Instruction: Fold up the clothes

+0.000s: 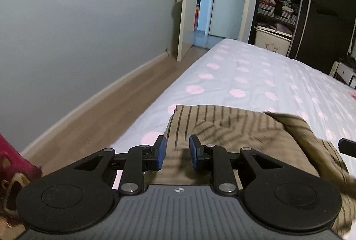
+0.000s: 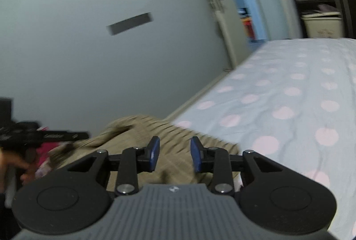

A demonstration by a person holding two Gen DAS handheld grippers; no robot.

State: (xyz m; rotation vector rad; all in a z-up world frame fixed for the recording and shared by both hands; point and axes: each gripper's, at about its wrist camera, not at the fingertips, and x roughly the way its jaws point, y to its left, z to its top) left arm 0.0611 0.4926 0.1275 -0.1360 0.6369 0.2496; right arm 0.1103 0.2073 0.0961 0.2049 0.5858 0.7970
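A bedroom in a home.

A bed with a pale sheet dotted pink fills the right side, beside a wood floor and a plain grey wall. Past the bed's far end a door stands open to a lit hallway, and an open wardrobe holds shelves of folded clothes and storage boxes. A striped beige garment lies on the bed.

Each gripper, left and right: black linkage arms, 2 blue fingertip pads, silver screws, ribbed grey body, 2 round black discs.
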